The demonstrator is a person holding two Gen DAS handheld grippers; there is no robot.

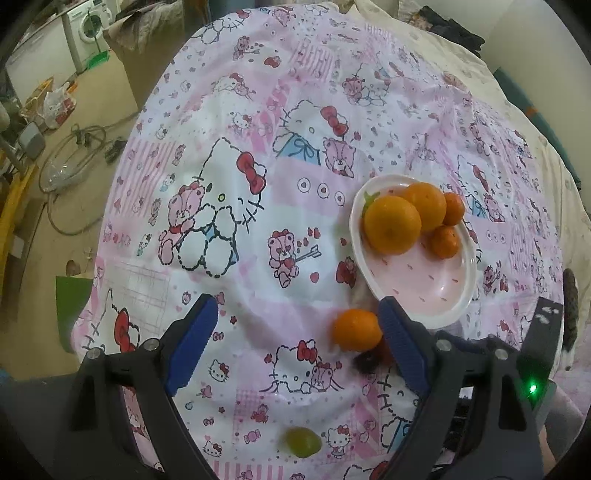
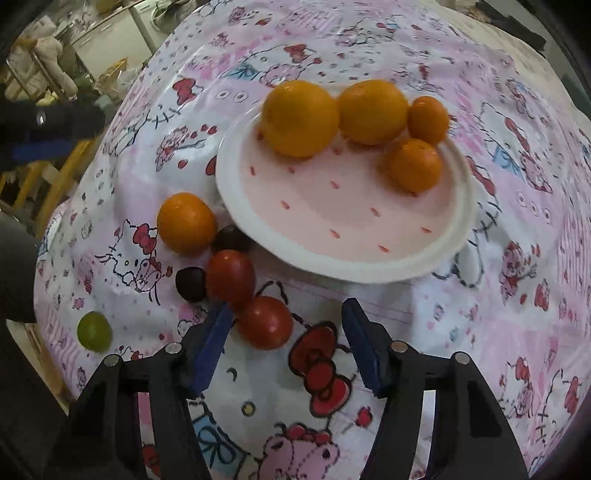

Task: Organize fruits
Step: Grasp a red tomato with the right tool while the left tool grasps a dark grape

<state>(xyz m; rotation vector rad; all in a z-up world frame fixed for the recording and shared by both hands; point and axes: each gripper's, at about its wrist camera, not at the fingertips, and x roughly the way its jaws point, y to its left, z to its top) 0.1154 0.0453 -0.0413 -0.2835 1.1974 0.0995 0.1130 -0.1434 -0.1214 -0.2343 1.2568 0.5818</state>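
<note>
A white plate with a pink centre (image 2: 343, 206) holds several oranges (image 2: 301, 118); it also shows in the left wrist view (image 1: 436, 284). A loose orange (image 2: 186, 223) lies on the cloth beside the plate's rim, also in the left wrist view (image 1: 356, 329). Two red tomatoes (image 2: 264, 322), two dark fruits (image 2: 190, 283) and a green grape (image 2: 94, 330) lie near it. My right gripper (image 2: 286, 334) is open, its left finger beside the nearer tomato. My left gripper (image 1: 297, 323) is open above the cloth, left of the loose orange. The grape lies below it (image 1: 302, 441).
A pink cartoon-print cloth (image 1: 258, 184) covers the table. The table's left edge drops to a floor with cables and a hoop (image 1: 70, 162), cardboard boxes and a washing machine (image 1: 92, 22). The right gripper's body (image 1: 543, 347) shows at the left view's right edge.
</note>
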